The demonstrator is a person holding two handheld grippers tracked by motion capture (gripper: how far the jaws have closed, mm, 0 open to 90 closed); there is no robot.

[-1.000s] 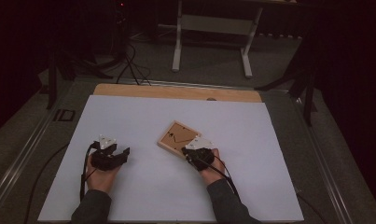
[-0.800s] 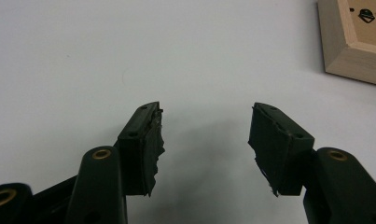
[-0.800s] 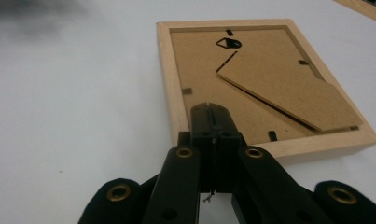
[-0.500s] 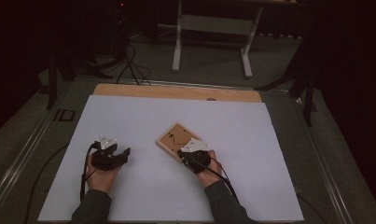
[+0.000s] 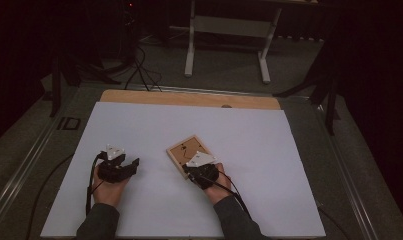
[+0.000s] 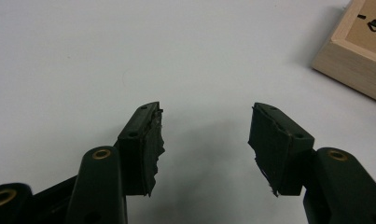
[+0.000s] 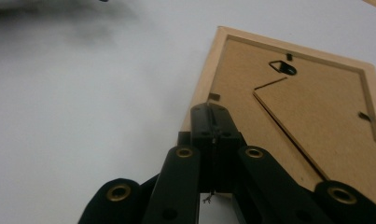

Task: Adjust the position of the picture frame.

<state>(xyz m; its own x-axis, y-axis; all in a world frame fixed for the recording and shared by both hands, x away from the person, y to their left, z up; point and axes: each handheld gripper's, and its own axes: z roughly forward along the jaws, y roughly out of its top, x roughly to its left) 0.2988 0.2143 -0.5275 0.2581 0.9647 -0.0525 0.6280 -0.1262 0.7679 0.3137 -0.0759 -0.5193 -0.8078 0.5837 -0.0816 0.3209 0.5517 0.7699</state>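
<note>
A small wooden picture frame (image 5: 188, 150) lies back side up on the white table, showing its brown backing board (image 7: 311, 116) and a metal hanger. My right gripper (image 5: 190, 171) is at the frame's near edge. Its jaws are shut together with nothing visible between them, and the tips (image 7: 212, 115) rest at the frame's rim. My left gripper (image 5: 134, 164) lies on the table to the left of the frame. It is open (image 6: 204, 135) over bare white surface. A corner of the frame (image 6: 358, 44) shows at the upper right of the left gripper view.
The white sheet (image 5: 269, 150) covers a wooden tabletop whose far strip (image 5: 189, 98) is bare. Behind the table stands a white table frame (image 5: 226, 30) on the dark floor, with cables (image 5: 139, 65) at the back left.
My right gripper has shifted slightly left along the frame's near edge. The left gripper has stayed where it was.
</note>
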